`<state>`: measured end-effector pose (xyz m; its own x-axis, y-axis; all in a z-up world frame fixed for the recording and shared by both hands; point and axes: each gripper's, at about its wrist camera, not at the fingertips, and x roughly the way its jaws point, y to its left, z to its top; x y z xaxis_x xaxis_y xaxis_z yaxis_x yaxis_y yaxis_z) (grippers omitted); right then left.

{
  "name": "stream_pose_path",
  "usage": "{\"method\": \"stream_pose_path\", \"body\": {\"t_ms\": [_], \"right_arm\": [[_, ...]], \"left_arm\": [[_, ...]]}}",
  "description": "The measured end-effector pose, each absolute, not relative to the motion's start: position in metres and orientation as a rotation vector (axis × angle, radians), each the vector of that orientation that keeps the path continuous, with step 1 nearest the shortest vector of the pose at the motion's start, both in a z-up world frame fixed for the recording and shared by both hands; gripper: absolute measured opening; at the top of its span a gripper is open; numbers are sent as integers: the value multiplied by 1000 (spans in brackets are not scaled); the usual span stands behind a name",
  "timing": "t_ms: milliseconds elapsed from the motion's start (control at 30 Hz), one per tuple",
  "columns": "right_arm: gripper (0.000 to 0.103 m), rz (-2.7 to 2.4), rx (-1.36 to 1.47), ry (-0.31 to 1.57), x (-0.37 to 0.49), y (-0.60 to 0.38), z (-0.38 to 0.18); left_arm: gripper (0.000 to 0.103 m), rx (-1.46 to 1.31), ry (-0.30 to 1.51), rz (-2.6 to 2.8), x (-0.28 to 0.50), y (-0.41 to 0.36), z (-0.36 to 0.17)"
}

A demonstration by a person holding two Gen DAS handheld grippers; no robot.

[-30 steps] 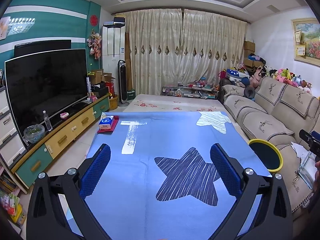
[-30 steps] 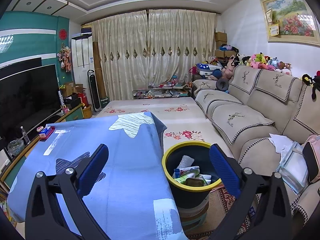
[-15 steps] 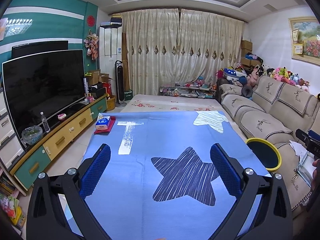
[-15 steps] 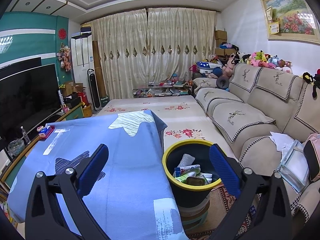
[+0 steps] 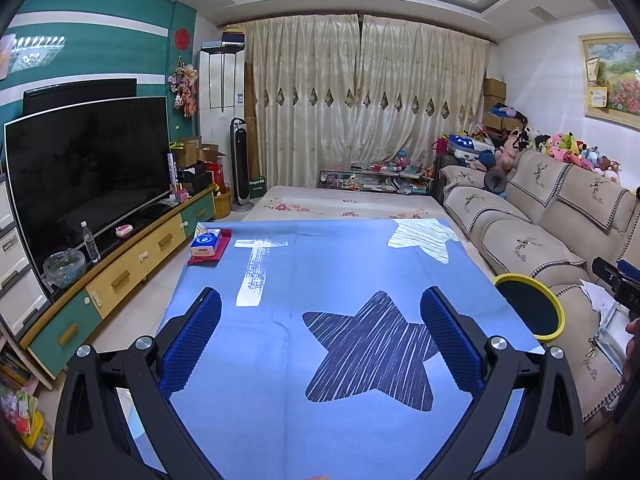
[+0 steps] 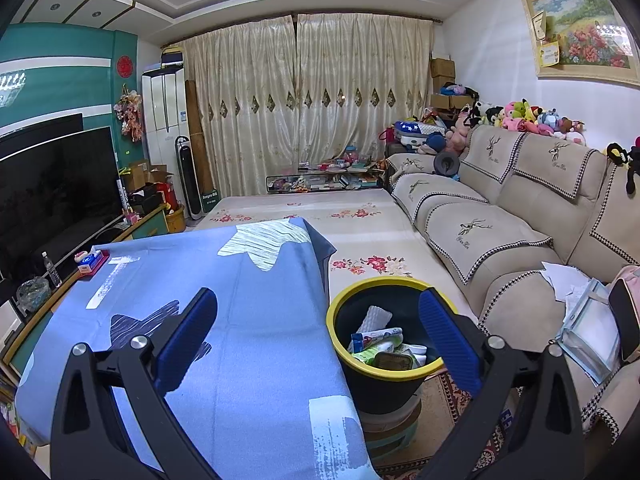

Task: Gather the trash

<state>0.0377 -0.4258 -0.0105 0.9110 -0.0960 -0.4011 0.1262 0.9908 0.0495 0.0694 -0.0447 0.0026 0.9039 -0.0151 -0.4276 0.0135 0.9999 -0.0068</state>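
Both grippers, left and right, wide open, empty; views barely shifted. Bin below right gripper holds trash; collection seems finished.

Evenly and fairly brightly lit, with a cool blue cast. Soft daylight glowing through the closed curtains, brightest low down. White glare streak on the blue tabletop near its far left corner; dimmer reflections in the dark TV. Faint light bands across the right wall. Shadows soft and weak. Strong fisheye bending: ceiling lines bowed, corners cut off in black. Sharp in the middle and distance, slightly soft toward the rim. No motion blur.
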Motion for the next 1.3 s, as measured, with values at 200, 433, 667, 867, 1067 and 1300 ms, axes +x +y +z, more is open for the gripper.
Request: {"method": "stream_pose_path", "body": {"t_ms": [200, 433, 667, 867, 1067, 1300], "right_arm": [[96, -116, 75, 411, 38, -425, -11], [96, -113, 75, 414, 38, -422, -13], [96, -110, 76, 420, 39, -419, -16], [96, -111, 77, 422, 40, -418, -16], [96, -108, 76, 423, 41, -417, -17], [96, -105, 78, 427, 41, -417, -19]], "left_arm": [[98, 0, 438, -18, 69, -46, 2], [98, -4, 445, -17, 71, -44, 0], [98, 6, 446, -25, 71, -46, -1], [98, 10, 449, -28, 73, -47, -3], [98, 13, 452, -28, 73, -49, -4], [98, 8, 456, -33, 75, -49, -6]]}}
